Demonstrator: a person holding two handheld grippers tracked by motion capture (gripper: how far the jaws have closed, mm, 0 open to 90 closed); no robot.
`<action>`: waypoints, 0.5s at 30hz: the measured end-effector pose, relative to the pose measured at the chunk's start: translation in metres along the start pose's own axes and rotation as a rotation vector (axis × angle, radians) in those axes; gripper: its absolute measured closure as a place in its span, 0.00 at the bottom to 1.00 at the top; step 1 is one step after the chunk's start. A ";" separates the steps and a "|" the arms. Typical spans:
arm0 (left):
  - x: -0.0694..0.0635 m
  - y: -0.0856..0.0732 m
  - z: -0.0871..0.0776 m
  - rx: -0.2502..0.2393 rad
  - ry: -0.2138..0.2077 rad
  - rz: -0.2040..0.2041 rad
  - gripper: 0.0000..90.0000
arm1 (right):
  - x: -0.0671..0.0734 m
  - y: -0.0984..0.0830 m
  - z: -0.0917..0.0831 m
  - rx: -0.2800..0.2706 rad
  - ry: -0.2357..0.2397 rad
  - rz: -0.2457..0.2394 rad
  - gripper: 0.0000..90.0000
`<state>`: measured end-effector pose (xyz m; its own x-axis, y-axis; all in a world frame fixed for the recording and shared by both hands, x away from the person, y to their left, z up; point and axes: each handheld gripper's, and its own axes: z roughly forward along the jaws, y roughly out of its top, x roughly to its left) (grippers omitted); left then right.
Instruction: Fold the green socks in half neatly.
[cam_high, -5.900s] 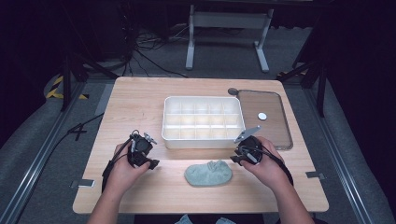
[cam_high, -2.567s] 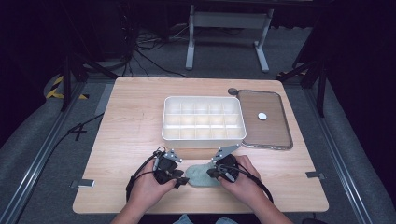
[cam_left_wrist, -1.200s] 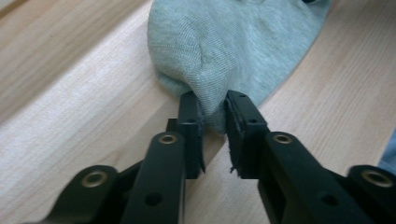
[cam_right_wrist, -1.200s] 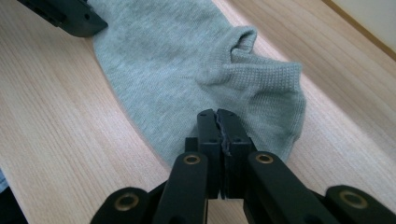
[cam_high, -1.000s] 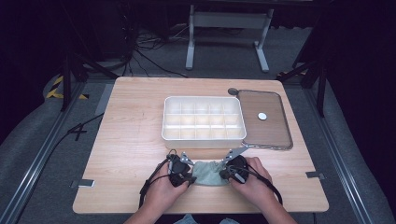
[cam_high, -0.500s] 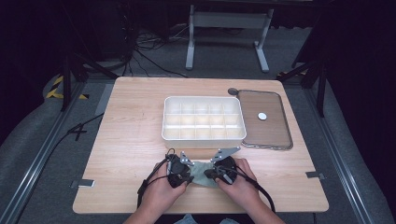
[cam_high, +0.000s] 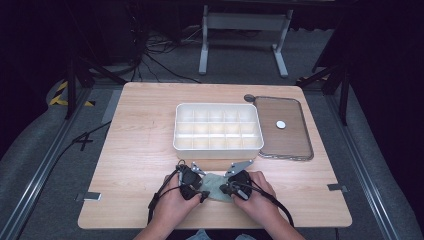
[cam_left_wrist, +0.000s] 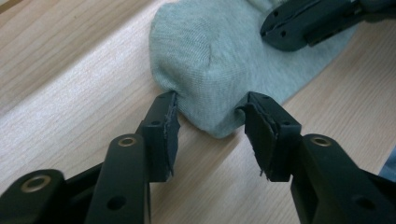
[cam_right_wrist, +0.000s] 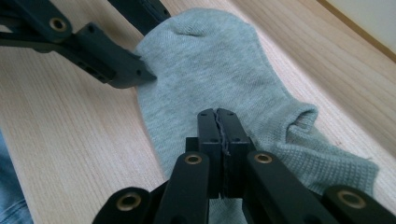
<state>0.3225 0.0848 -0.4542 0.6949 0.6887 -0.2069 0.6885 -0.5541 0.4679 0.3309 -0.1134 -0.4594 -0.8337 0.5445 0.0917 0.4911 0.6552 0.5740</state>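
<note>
Risk: left gripper (cam_left_wrist: 208, 135) straddles the toe end of the grey sock (cam_left_wrist: 219, 60), jaws apart with a pad at each side of the fabric; if they close shallow, the knit may slip out. Right gripper (cam_right_wrist: 218, 140) has jaws pressed together, apparently pinching the sock's near edge mid-length; pulling apart could stretch it. Both hands sit low, grippers angled inward, the sock between them.

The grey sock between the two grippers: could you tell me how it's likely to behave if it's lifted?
The sock looks like thin knit lying flat, so it will probably droop limply from any pinch point. It seems light. The left gripper stands open around the rounded toe, and the fabric bulges there, so it should bunch rather than slip.
</note>
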 end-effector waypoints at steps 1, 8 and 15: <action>0.000 0.000 0.000 0.001 -0.001 0.004 0.67 | 0.000 0.000 0.000 0.000 0.000 0.000 1.00; -0.004 0.000 0.003 -0.013 -0.024 0.013 0.90 | 0.001 0.000 0.000 -0.003 -0.007 -0.013 1.00; -0.014 0.003 -0.010 -0.085 -0.019 0.083 0.91 | 0.003 0.001 0.002 -0.007 -0.007 -0.049 1.00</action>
<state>0.3131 0.0779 -0.4416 0.7535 0.6323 -0.1802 0.6085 -0.5668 0.5555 0.3292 -0.1104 -0.4600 -0.8552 0.5151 0.0576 0.4474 0.6775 0.5837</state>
